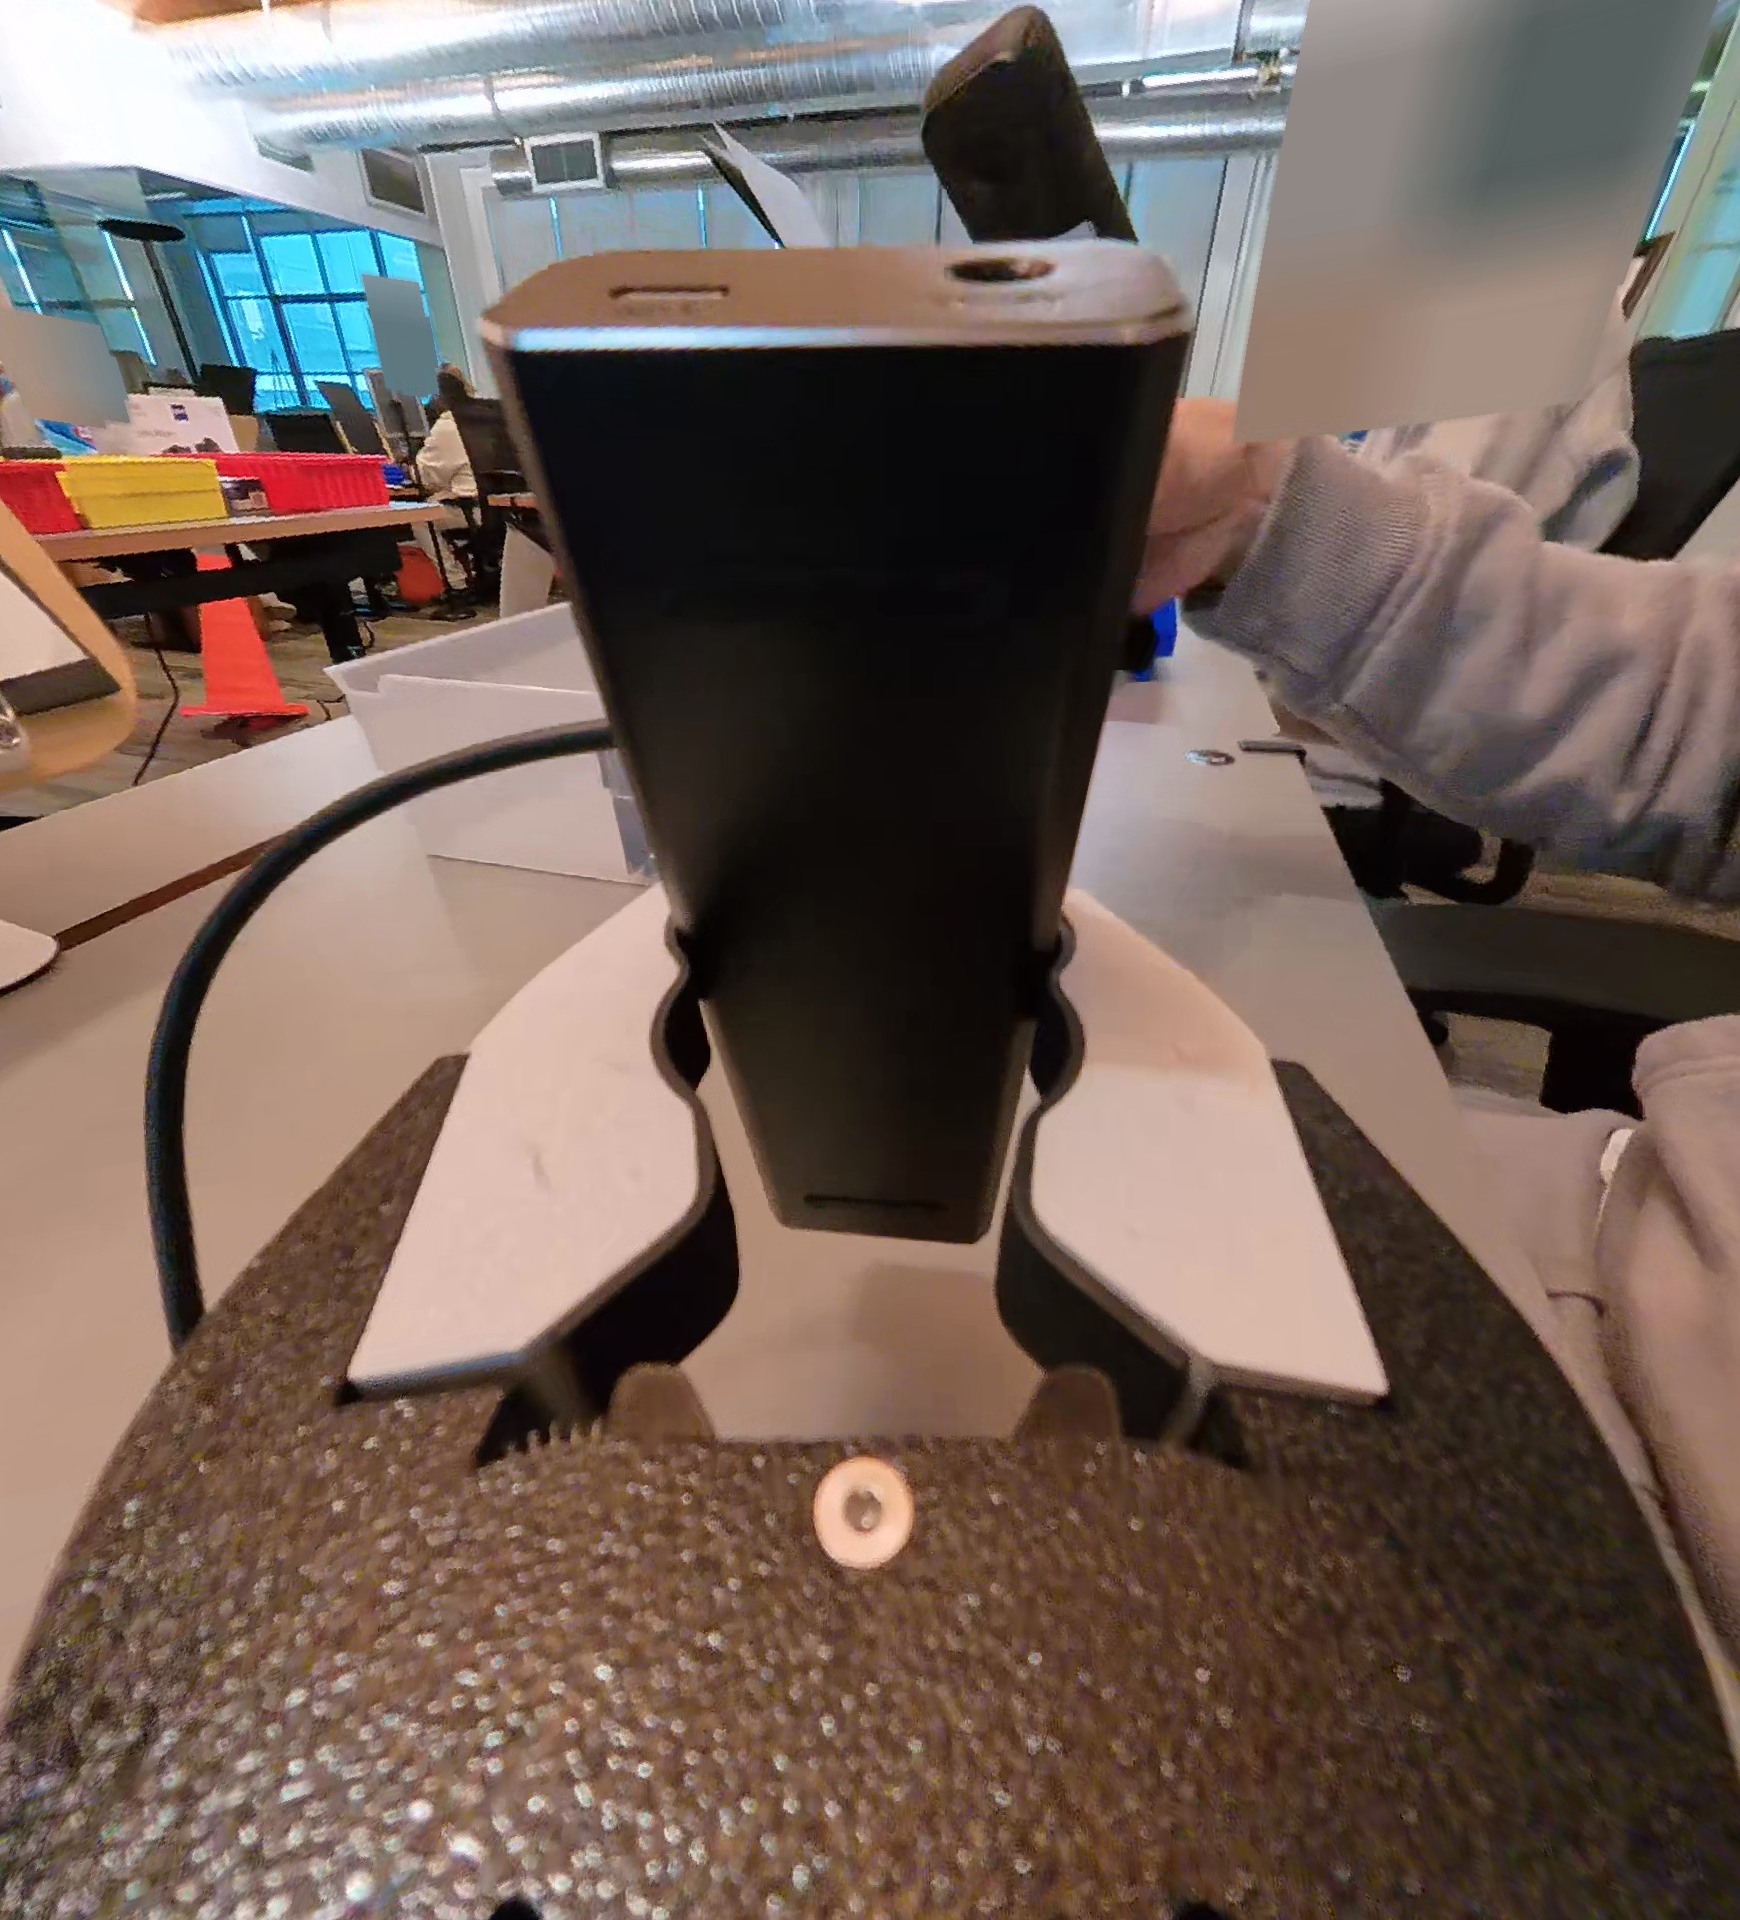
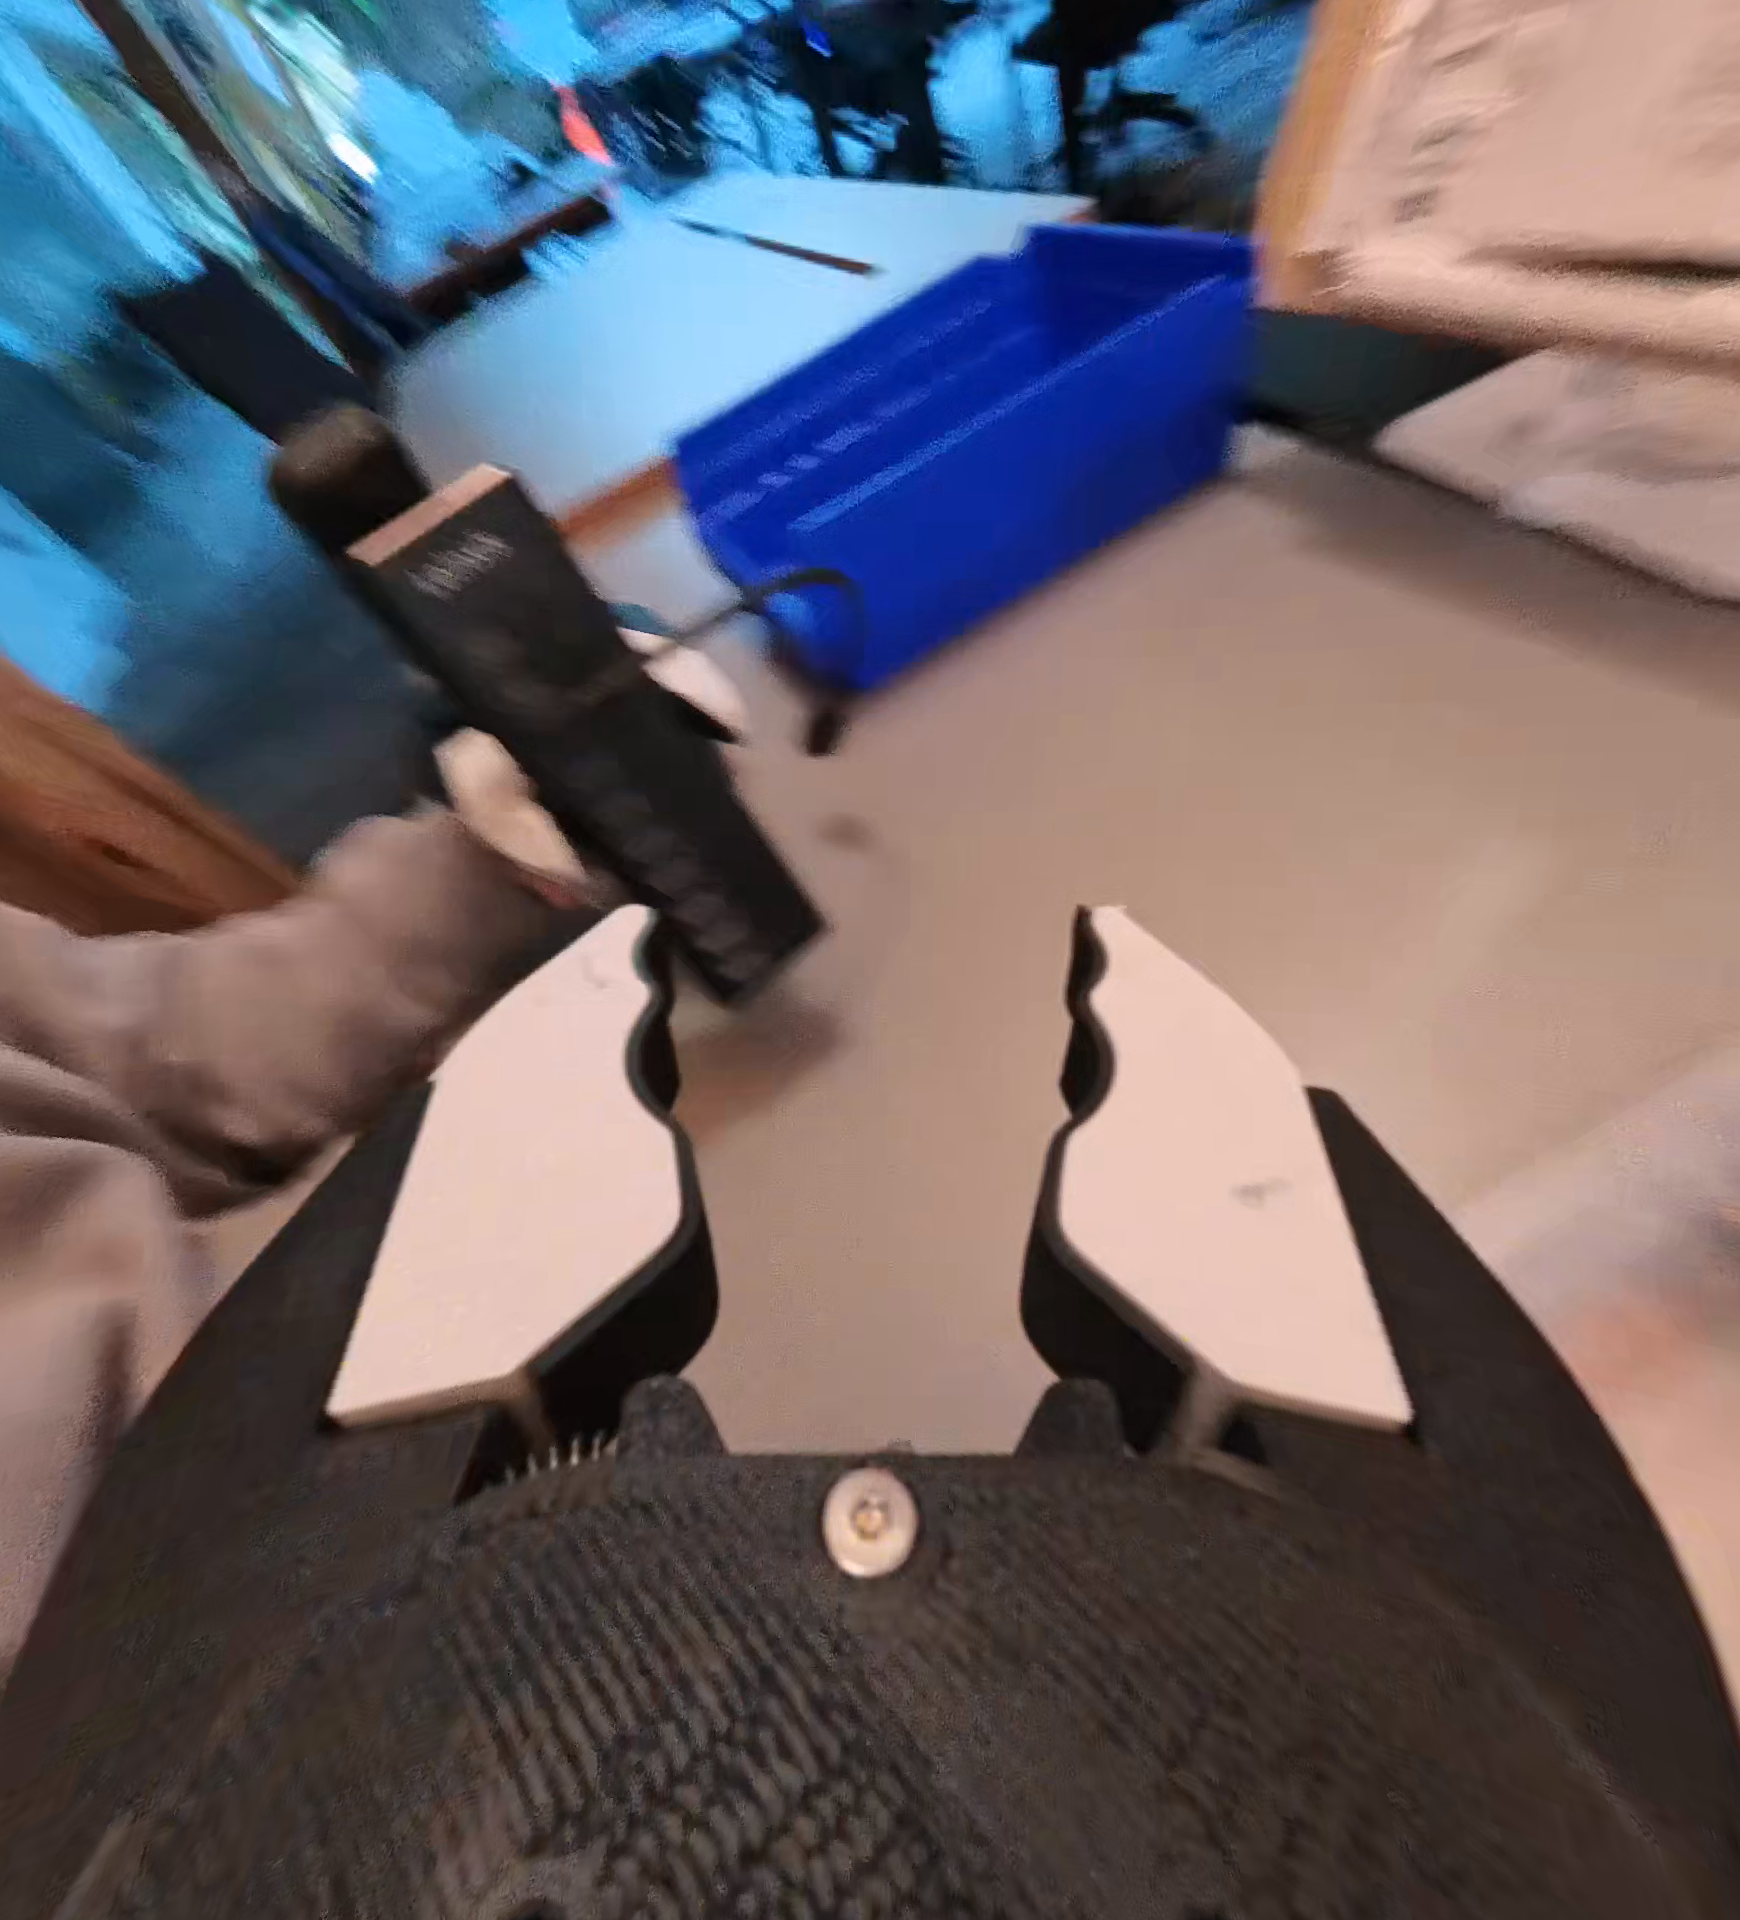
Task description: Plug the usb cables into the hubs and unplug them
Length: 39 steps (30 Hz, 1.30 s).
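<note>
Gripped in the closed left claw (image 1: 861,966), the hub (image 1: 845,644) is held lengthwise ahead; the right claw (image 2: 871,935), spread and empty, is angled left of it.

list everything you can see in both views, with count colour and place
hub: 1, black, upright, clamped in the left gripper
cable: 1, black, loops over the table left of the hub
table: 1, grey, under both grippers
blue bin: 1, on the table ahead of the right gripper
white tray: 1, on the table behind the hub
red and yellow bins: several, far table at left
orange cone: 1, on the floor at left
left gripper: black with white fingers, shut on the hub
right gripper: black with white fingers, open, empty
sleeve: grey, right of the hub
</note>
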Each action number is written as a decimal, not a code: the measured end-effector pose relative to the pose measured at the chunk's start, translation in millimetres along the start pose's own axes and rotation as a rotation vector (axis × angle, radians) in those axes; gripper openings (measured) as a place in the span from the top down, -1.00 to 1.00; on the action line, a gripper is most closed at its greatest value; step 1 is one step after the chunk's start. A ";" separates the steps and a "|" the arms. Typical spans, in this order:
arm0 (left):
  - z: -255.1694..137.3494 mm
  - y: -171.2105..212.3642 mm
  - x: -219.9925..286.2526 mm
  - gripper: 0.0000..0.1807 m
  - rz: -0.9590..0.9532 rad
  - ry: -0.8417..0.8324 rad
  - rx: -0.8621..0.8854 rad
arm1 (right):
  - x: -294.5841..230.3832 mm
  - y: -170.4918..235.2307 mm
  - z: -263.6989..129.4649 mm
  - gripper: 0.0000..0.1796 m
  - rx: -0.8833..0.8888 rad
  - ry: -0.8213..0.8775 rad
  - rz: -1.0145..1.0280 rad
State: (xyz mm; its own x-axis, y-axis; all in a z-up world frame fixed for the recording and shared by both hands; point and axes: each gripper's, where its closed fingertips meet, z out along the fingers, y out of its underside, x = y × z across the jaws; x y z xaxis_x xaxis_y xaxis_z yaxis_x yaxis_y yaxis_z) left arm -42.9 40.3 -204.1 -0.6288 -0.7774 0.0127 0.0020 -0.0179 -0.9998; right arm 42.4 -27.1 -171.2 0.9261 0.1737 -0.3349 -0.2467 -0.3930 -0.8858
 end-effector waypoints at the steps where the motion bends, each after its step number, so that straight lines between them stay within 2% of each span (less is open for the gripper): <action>1: 2.0 2.2 1.4 0.33 0.011 0.002 -0.005 | -20.3 6.0 16.7 0.24 0.005 -0.078 0.082; 4: 7.9 5.4 6.6 0.33 0.048 0.006 -0.027 | -62.1 19.5 51.6 0.32 -0.022 -0.263 0.296; 8: 12.1 6.0 13.7 0.33 0.119 0.007 -0.068 | -81.0 10.6 62.6 0.58 0.021 -0.411 0.494; 10: 13.0 9.6 16.4 0.32 0.151 0.010 -0.110 | -82.6 13.9 64.1 0.70 0.008 -0.416 0.503; 17: 18.8 22.8 22.9 0.33 0.208 0.019 -0.232 | -86.8 30.7 68.0 0.77 -0.070 -0.386 0.481; 19: 20.7 25.4 25.2 0.33 0.212 0.029 -0.250 | -77.4 37.4 68.3 0.55 -0.123 -0.296 0.397; 21: 20.6 27.3 24.8 0.33 0.208 0.027 -0.267 | -70.0 21.5 58.8 0.31 -0.053 -0.190 0.187; 24: 19.7 30.4 23.7 0.33 0.184 0.030 -0.289 | -100.6 -11.5 43.7 0.30 0.094 -0.220 -0.172; 25: 20.3 31.3 25.3 0.33 0.165 0.046 -0.291 | -108.4 -17.4 45.4 0.22 0.125 -0.205 -0.297; 28: 24.6 31.2 34.5 0.33 0.137 0.101 -0.279 | -115.2 -6.9 66.9 0.07 0.024 -0.152 -0.523; 30: 26.9 30.8 38.7 0.33 0.138 0.119 -0.278 | -110.6 3.3 80.0 0.19 -0.056 -0.127 -0.584; 31: 27.0 31.1 40.1 0.33 0.142 0.125 -0.281 | -106.8 3.4 84.1 0.31 -0.063 -0.108 -0.610; 35: 23.6 25.7 39.4 0.33 0.129 0.130 -0.241 | -112.9 -4.6 87.9 0.32 -0.002 -0.152 -0.591; 39: 20.5 4.2 43.1 0.32 0.036 0.167 -0.089 | -116.4 -24.6 81.9 0.32 0.124 -0.166 -0.486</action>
State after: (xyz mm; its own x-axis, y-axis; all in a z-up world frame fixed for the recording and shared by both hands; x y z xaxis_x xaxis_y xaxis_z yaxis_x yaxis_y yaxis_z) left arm -54.1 -6.2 -207.5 -0.7501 -0.6611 -0.0180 -0.0374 0.0697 -0.9969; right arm -82.7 36.2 -136.7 0.8868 0.4540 0.0866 0.1588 -0.1234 -0.9796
